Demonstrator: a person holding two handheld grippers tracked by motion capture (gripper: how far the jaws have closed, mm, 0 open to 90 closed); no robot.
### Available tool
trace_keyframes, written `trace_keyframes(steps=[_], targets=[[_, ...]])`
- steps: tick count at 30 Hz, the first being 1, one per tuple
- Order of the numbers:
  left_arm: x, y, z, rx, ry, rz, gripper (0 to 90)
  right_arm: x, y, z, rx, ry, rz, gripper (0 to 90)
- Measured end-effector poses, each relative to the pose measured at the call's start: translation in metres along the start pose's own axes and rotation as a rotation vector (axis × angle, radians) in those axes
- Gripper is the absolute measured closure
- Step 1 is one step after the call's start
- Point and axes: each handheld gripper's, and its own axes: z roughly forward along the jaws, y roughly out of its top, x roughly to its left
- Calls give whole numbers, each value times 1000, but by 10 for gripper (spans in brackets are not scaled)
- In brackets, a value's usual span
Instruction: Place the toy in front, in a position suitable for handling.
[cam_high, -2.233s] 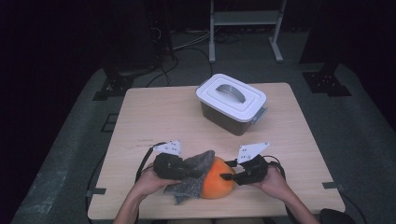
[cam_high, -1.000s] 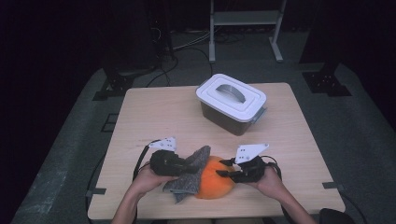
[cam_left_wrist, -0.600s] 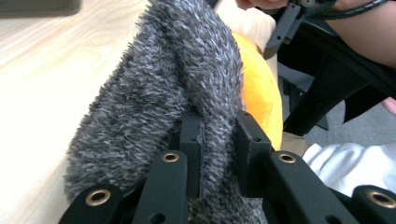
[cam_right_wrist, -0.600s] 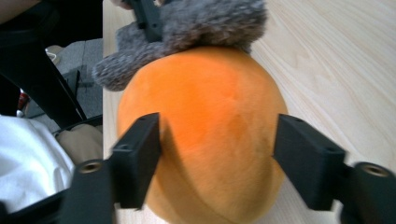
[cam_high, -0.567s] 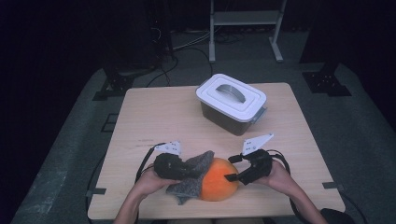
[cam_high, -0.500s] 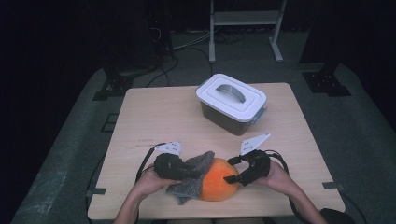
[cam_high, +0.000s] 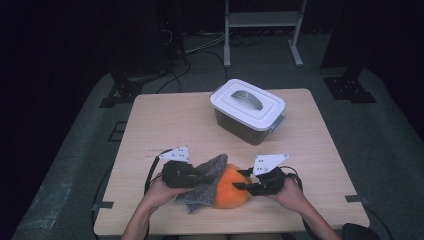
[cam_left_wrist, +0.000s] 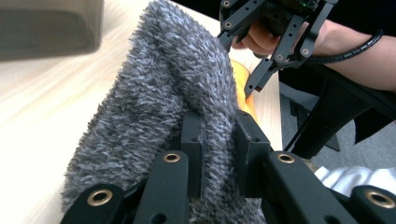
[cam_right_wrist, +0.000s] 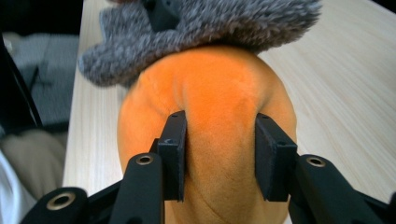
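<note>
Because both things are soft, you can expect them to give under the pads and not to slip much. The orange plush (cam_high: 227, 187) lies near the front edge of the table (cam_high: 165, 120), between your two hands, and the grey cloth (cam_high: 202, 180) is draped over its left side. Both look light, and I judge nothing here is fragile.

Your left gripper (cam_left_wrist: 219, 154) is clenched on a fold of the cloth; the fluffy pile bulges out around the jaws. Your right gripper (cam_right_wrist: 224, 156) is grasping the plush: the pads press into its right end and the fabric dents between them. I think a bulge like this is a good place to hold, because a flat side would only squash. For the cloth, a fold near the edge holds better than the thick middle.

Compared with the frame about half a second ago, the right gripper is lower and closer to the plush, and its jaws have just been closing on it. The left gripper and the cloth are where they were. The lidded box (cam_high: 247, 110) farther back has not moved.
</note>
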Motion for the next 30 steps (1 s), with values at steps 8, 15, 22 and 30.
trace_keyframes(steps=[8, 15, 22, 30], targets=[[10, -11, -4, 89, 61, -27, 767, -4, -13, -9, 40, 36, -29, 569], [7, -8, -2, 53, 28, -20, 767, -3, -15, -12, 45, 91, -5, 444], [0, -5, 5, 84, 10, 25, 767, -20, -13, -19, 36, 130, 131, 238], [2, -5, 5, 78, 8, 16, 768, -29, -22, -4, 34, 169, 248, 434]])
